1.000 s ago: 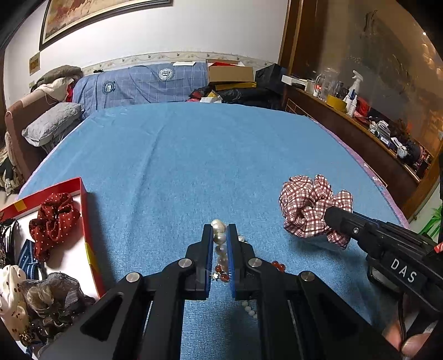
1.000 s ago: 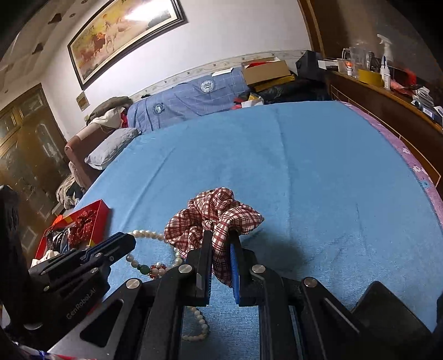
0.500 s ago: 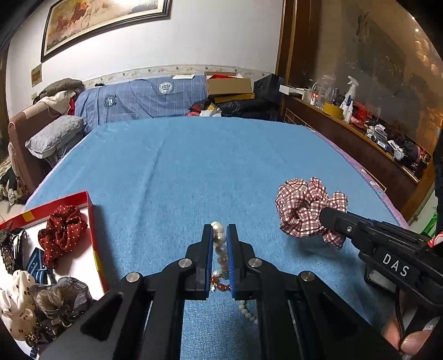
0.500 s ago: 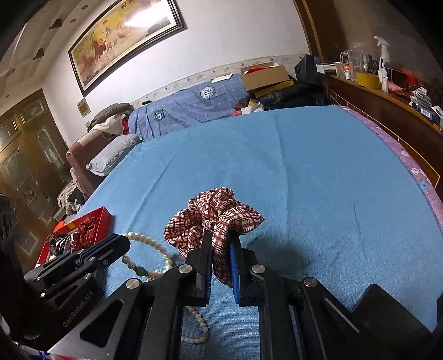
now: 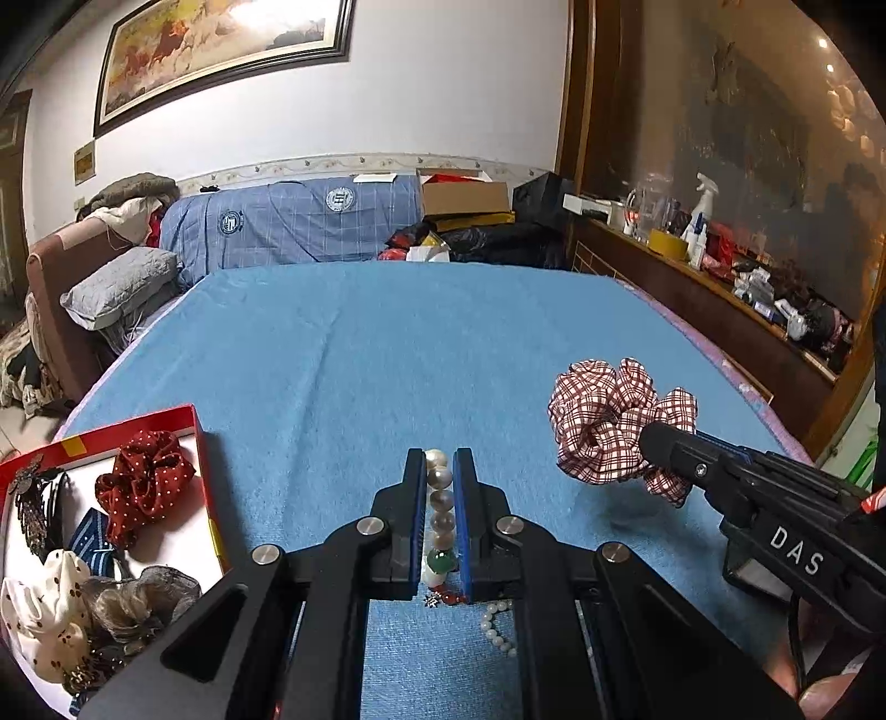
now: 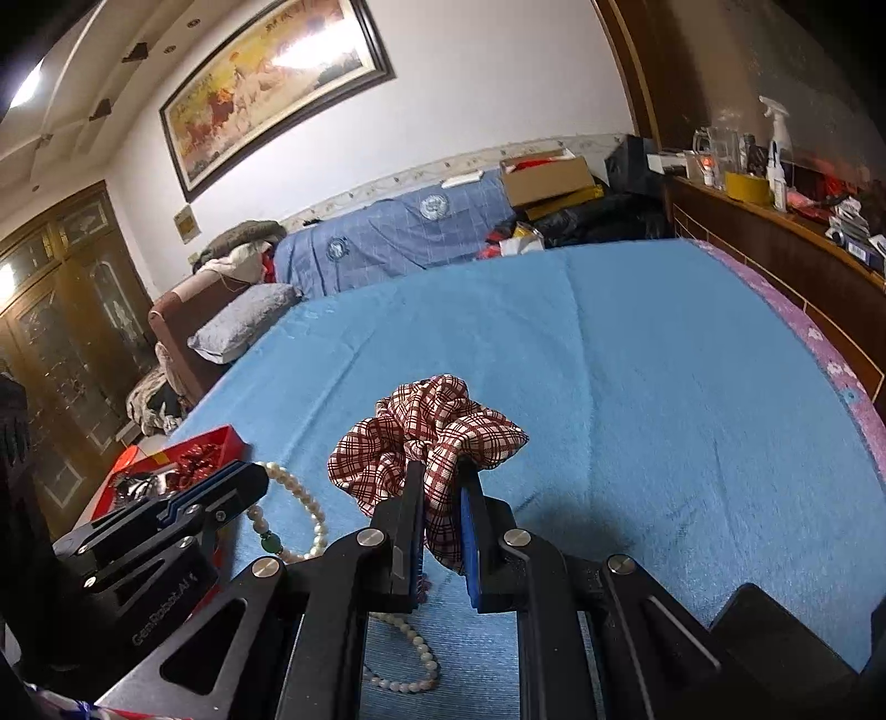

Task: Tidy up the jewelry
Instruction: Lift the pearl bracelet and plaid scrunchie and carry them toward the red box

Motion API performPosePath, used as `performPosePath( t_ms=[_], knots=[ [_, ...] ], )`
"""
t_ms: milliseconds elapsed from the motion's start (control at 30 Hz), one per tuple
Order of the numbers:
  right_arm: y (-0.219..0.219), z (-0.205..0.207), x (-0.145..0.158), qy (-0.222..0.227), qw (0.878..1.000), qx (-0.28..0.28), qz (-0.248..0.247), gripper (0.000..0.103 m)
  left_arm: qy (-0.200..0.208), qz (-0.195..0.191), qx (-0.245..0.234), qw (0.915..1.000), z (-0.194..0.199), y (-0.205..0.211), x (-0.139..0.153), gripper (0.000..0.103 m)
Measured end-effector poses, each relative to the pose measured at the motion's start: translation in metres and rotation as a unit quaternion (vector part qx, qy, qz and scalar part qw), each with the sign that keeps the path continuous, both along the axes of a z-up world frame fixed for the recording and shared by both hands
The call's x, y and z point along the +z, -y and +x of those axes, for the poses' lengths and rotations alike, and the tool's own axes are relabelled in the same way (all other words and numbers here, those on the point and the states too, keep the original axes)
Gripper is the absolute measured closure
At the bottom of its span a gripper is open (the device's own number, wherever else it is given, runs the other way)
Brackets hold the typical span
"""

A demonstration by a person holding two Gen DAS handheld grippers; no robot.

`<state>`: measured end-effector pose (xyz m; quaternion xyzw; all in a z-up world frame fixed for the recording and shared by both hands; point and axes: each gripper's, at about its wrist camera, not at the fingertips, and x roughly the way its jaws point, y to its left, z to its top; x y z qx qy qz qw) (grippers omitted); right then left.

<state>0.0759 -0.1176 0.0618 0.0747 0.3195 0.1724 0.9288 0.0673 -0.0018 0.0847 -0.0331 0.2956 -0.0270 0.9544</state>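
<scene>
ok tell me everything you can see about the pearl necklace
The pearl necklace is a string of round, glossy cream-white beads of mixed sizes, with one green bead and some small red ones by a little silver charm. The left gripper is shut on a stretch of its larger pearls, which run in a line between the fingers. In the right wrist view the rest loops down loosely, its smaller pearls trailing onto the blue bedspread, beside the red box.

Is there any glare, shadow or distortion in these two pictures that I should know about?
Left wrist view: the framed painting on the wall is partly washed out by glare, and fisheye bends the blue bedspread. Right wrist view: the same painting glares too, black corners vignette the image, and the red-and-white plaid scrunchie casts a soft shadow.
</scene>
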Motion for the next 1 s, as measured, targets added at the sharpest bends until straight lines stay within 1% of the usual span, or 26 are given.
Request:
performPosePath(
  t_ms=[100, 200, 267, 300, 367, 400, 433, 467, 500, 533, 600, 667, 700, 733, 767, 800, 833, 900, 933, 967, 1000],
  knots=[
    [-0.001, -0.006, 0.007, 0.018, 1.000, 0.001, 0.001, 0.091, 0.010, -0.003, 0.004, 0.9999, -0.007, -0.003, 0.009, 0.094],
    [-0.002, -0.010, 0.011, 0.030, 1.000, 0.003, 0.006, 0.091, 0.019, -0.022, 0.005, 0.9996, -0.019, -0.015, 0.022, 0.094],
    [-0.003, -0.011, 0.012, 0.029, 1.000, 0.007, 0.009, 0.091, 0.011, -0.034, 0.001, 0.9994, -0.025, -0.023, 0.025, 0.094],
    [-0.003, -0.011, 0.012, 0.028, 1.000, 0.005, 0.012, 0.091, 0.002, -0.036, -0.006, 0.9993, -0.025, -0.025, 0.025, 0.094],
    [-0.003, -0.011, 0.011, 0.023, 1.000, 0.006, 0.018, 0.091, -0.035, -0.046, -0.011, 0.9982, -0.015, -0.028, 0.017, 0.094],
    [-0.002, -0.011, 0.011, 0.023, 1.000, 0.005, 0.020, 0.091, -0.065, -0.060, -0.024, 0.9958, -0.007, -0.028, 0.008, 0.094],
    [-0.001, -0.010, 0.011, 0.023, 1.000, 0.002, 0.021, 0.091, -0.084, -0.068, -0.037, 0.9934, -0.001, -0.026, 0.003, 0.094],
    [0.001, -0.010, 0.012, 0.024, 1.000, -0.001, 0.021, 0.091, -0.109, -0.073, -0.056, 0.9897, 0.005, -0.022, -0.005, 0.094],
    [0.003, -0.010, 0.012, 0.024, 0.999, -0.003, 0.021, 0.091, -0.126, -0.071, -0.066, 0.9872, 0.010, -0.019, -0.012, 0.094],
    [0.004, -0.009, 0.012, 0.024, 0.999, -0.005, 0.021, 0.091, -0.135, -0.070, -0.067, 0.9861, 0.012, -0.017, -0.017, 0.094],
    [0.009, -0.008, 0.012, 0.023, 0.999, -0.009, 0.026, 0.091, -0.134, -0.071, -0.052, 0.9871, 0.012, -0.017, -0.021, 0.094],
    [0.011, -0.008, 0.013, 0.024, 0.999, -0.008, 0.029, 0.091, -0.136, -0.075, -0.057, 0.9863, 0.013, -0.016, -0.020, 0.094],
    [0.011, -0.009, 0.013, 0.025, 0.999, -0.007, 0.029, 0.091, -0.141, -0.072, -0.056, 0.9858, 0.014, -0.016, -0.020, 0.094],
    [0.011, -0.010, 0.013, 0.024, 0.999, -0.006, 0.030, 0.091, -0.153, -0.065, -0.057, 0.9845, 0.017, -0.015, -0.022, 0.090],
    [0.010, -0.010, 0.014, 0.024, 0.999, -0.004, 0.032, 0.091, -0.168, -0.057, -0.063, 0.9821, 0.018, -0.012, -0.026, 0.075],
    [0.011, -0.010, 0.014, 0.025, 0.999, -0.003, 0.033, 0.091, -0.183, -0.046, -0.072, 0.9793, 0.017, -0.008, -0.031, 0.064],
    [0.011, -0.011, 0.014, 0.026, 0.999, -0.003, 0.033, 0.091, -0.188, -0.035, -0.073, 0.9789, 0.020, -0.004, -0.032, 0.048],
    [0.013, -0.011, 0.015, 0.025, 0.999, -0.001, 0.035, 0.091, -0.190, 0.028, -0.078, 0.9783, 0.013, 0.012, -0.042, 0.046],
    [0.013, -0.012, 0.015, 0.025, 0.999, -0.001, 0.036, 0.091, -0.192, 0.045, -0.077, 0.9773, 0.014, 0.016, -0.045, 0.047],
    [0.013, -0.012, 0.016, 0.025, 0.999, 0.000, 0.039, 0.091, -0.199, 0.065, -0.074, 0.9750, 0.014, 0.022, -0.053, 0.055],
    [0.013, -0.012, 0.016, 0.024, 0.999, 0.001, 0.040, 0.091, -0.205, 0.078, -0.071, 0.9729, 0.015, 0.026, -0.059, 0.064]
  ],
)
